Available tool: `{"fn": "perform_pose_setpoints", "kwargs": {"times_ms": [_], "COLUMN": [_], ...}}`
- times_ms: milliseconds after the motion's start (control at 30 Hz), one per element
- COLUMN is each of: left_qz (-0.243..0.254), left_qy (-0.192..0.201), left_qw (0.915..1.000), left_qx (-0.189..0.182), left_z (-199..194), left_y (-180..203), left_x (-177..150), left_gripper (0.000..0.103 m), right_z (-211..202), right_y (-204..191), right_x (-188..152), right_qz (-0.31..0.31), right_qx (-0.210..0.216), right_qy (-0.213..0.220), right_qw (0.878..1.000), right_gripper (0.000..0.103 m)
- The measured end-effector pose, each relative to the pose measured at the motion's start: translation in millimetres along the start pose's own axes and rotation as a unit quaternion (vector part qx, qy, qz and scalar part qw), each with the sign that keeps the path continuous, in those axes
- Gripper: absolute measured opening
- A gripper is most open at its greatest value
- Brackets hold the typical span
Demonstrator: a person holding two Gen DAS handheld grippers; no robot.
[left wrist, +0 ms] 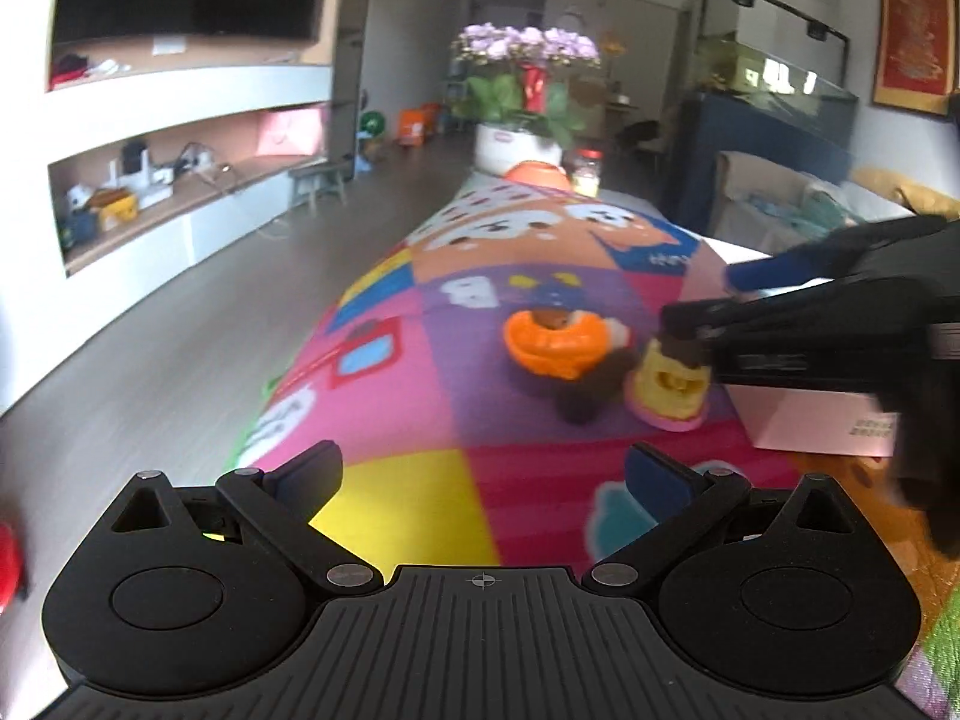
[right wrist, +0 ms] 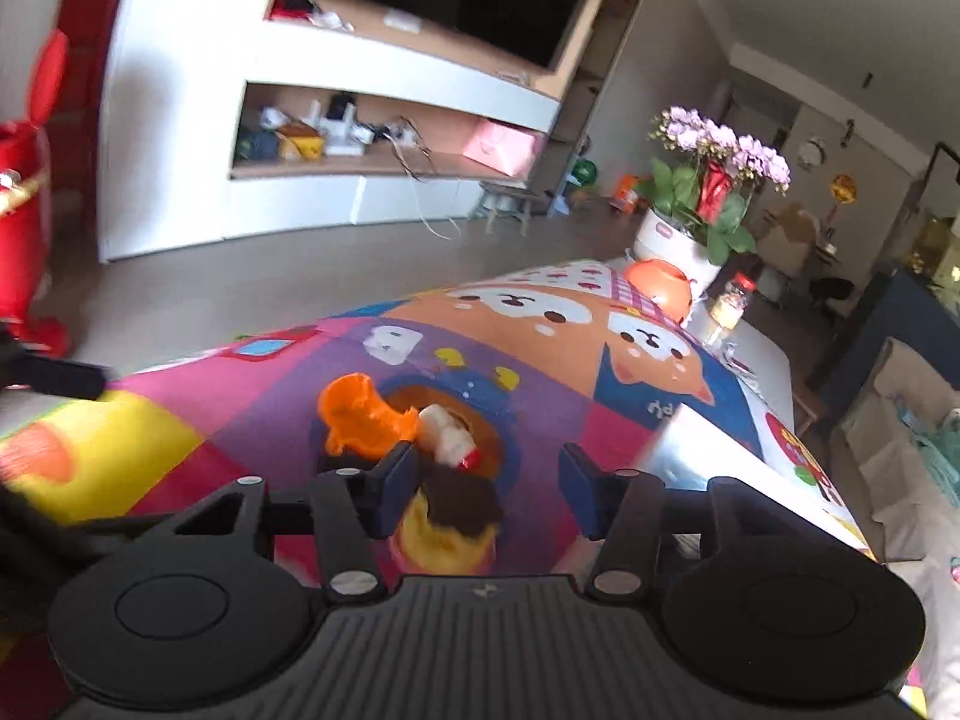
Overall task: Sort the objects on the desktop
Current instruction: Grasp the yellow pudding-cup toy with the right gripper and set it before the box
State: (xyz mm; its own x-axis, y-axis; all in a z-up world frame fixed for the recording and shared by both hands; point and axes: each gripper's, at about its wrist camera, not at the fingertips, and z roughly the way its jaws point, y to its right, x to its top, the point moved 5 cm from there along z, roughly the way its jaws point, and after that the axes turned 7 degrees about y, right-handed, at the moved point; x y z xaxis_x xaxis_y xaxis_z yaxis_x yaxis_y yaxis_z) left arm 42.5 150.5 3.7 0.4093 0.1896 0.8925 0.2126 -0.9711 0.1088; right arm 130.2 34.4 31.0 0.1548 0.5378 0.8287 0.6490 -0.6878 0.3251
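From the left wrist, we're watching our left gripper point(left wrist: 483, 480) hanging spread and empty, toys ahead. From the right, our right gripper point(right wrist: 486, 495) is straddling the yellow cake toy point(right wrist: 447, 531), seemingly not yet pinching; we're centring it before squeezing.

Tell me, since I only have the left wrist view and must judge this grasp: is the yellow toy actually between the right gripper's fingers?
Observer: Yes. In the right wrist view the yellow toy sits between the fingers of the right gripper, whose jaws stand open.
Operator: Do both pads touch it?
Observer: No. It lies close to the picture-left finger; bare mat shows between it and the other finger.
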Motion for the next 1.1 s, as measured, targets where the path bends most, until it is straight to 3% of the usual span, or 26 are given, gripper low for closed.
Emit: {"fn": "perform_pose_setpoints", "kwargs": {"times_ms": [100,233,433,533,633,700,800,900,967,1100], "left_qz": [0.007,0.006,0.023,0.043,0.069,0.083,0.095,0.117,0.128,0.136], "left_qy": [0.004,0.005,0.002,0.001,-0.002,-0.008,-0.022,-0.031,-0.037,-0.044], "left_qw": [1.0,1.0,0.9992,0.9983,0.9961,0.9951,0.9949,0.9925,0.991,0.9896], "left_qx": [0.0,-0.006,-0.032,-0.04,-0.056,-0.052,-0.028,-0.016,-0.008,-0.017], "left_z": [-1.6,2.9,23.9,38.3,56.4,71.7,97.6,114.6,121.4,124.2], "left_y": [-4.8,-6.9,13.1,30.5,47.5,55.2,61.0,67.0,69.1,71.8], "left_x": [1.8,5.6,15.0,19.1,23.3,25.7,28.5,28.9,28.9,27.2], "left_gripper": [0.103,0.103,0.103,0.103,0.103,0.103,0.103,0.102,0.087,0.082], "right_z": [31.4,12.6,-61.5,-92.8,-107.4,-111.9,-123.8,-138.4,-145.7,-149.4], "right_y": [-5.9,-14.8,-12.8,2.9,30.5,53.3,84.2,100.7,105.1,109.2], "right_x": [-5.7,-17.6,-55.6,-80.1,-104.0,-117.5,-133.6,-150.2,-162.3,-186.0], "right_qz": [0.021,0.002,-0.024,-0.026,-0.017,0.015,0.133,0.227,0.266,0.312], "right_qx": [0.004,0.024,0.067,0.046,-0.019,-0.065,-0.084,-0.095,-0.101,-0.1], "right_qy": [-0.043,-0.042,-0.053,-0.062,-0.076,-0.082,-0.077,-0.051,-0.039,-0.045], "right_qw": [0.999,0.999,0.996,0.997,0.997,0.994,0.985,0.968,0.958,0.944], "right_gripper": [0.033,0.034,0.034,0.034,0.034,0.034,0.046,0.065,0.073,0.074]}}
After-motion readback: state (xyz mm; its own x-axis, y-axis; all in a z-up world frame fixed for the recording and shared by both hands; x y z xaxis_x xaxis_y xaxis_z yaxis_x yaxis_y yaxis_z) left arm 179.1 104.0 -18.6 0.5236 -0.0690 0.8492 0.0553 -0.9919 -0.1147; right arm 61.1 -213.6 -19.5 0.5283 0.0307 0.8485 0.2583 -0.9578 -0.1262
